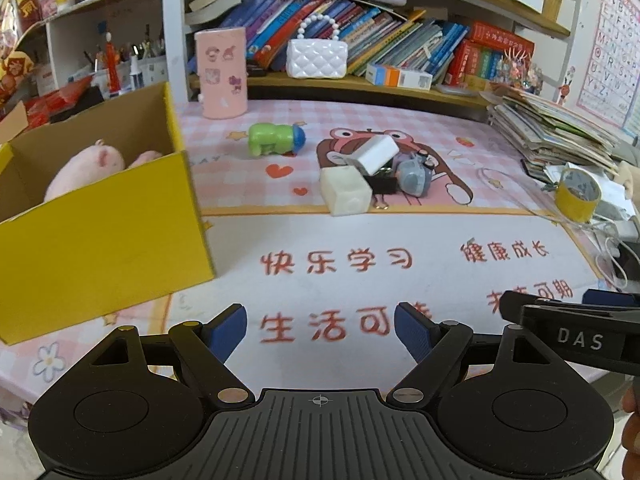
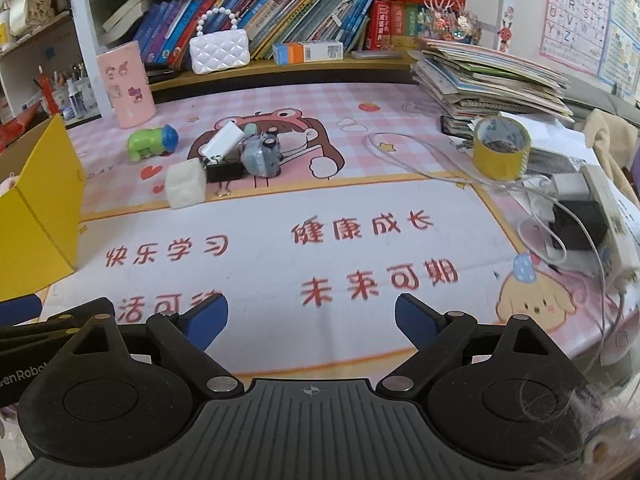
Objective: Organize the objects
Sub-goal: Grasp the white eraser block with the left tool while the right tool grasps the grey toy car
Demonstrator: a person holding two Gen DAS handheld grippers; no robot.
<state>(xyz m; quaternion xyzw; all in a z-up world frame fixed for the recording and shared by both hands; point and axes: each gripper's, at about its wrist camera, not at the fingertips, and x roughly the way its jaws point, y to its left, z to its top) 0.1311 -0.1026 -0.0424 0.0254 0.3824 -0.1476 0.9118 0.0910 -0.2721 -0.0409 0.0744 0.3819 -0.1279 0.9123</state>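
Both tongs wide and empty over the near mat, sorting barely begun.

Nearest, the left gripper (image 1: 320, 324) and right gripper (image 2: 311, 314) hover side by side above the printed desk mat (image 1: 320, 236), each with jaws spread wide and nothing between them. At near left stands the yellow cardboard box (image 1: 104, 232), which already holds a pink plush toy (image 1: 86, 170); that seems to be the only thing put away. Left to gather, by my reading, is the loose cluster at mid-mat: a cream cube (image 1: 345, 190), a white adapter (image 1: 376, 154), a black binder clip (image 1: 380, 186) and a small grey toy (image 1: 414, 176), with a green toy (image 1: 274, 140) lying to their left. Far behind run crowded bookshelves (image 1: 380, 40); at right, a paper stack (image 2: 488, 76), a yellow tape roll (image 2: 501, 148) and tangled cables (image 2: 420, 156).
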